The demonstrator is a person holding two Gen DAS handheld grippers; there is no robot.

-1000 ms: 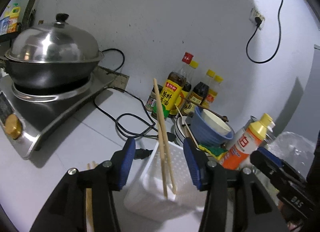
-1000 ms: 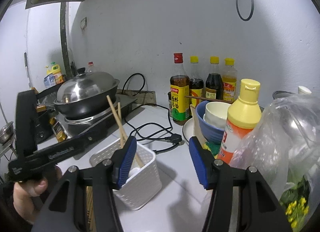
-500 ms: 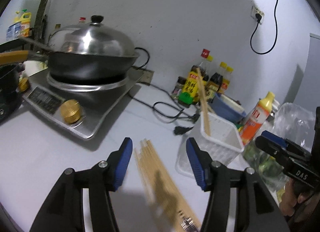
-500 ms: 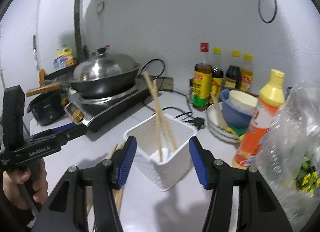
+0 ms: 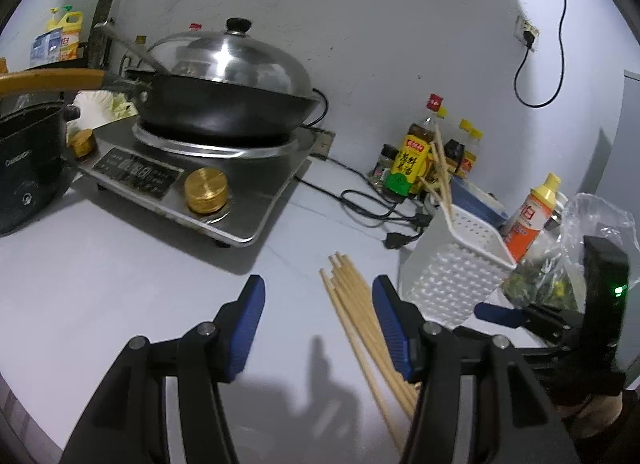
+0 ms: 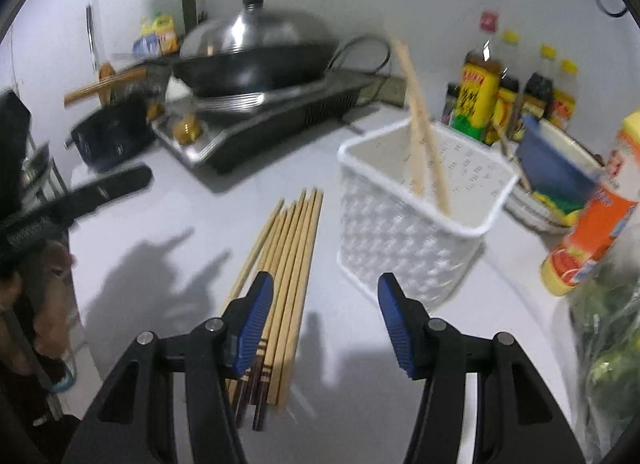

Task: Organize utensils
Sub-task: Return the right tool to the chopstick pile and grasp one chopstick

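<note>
Several wooden chopsticks (image 5: 362, 320) (image 6: 286, 252) lie in a bundle on the white counter, left of a white perforated basket (image 5: 452, 264) (image 6: 404, 224). Two chopsticks (image 6: 424, 136) stand tilted inside the basket. My left gripper (image 5: 318, 324) hovers open above the counter, its right finger beside the bundle's far ends, nothing between its blue pads. My right gripper (image 6: 326, 320) is open too, its left finger over the bundle's near part and the basket just beyond its right finger. The right gripper also shows at the right edge of the left wrist view (image 5: 496, 312).
An induction cooker with a lidded black wok (image 5: 228, 104) stands at the back left, a dark pot (image 5: 28, 168) further left. Sauce bottles (image 5: 416, 156), a black power cord (image 5: 372, 208), stacked bowls (image 6: 552, 176), an orange squeeze bottle (image 6: 588, 224) and a bag of greens (image 6: 608, 324) crowd the right side.
Both grippers have pulled back from the basket and swung left and down toward the loose chopsticks on the counter. The left jaws stand slightly wider. Two chopsticks remain in the basket.
</note>
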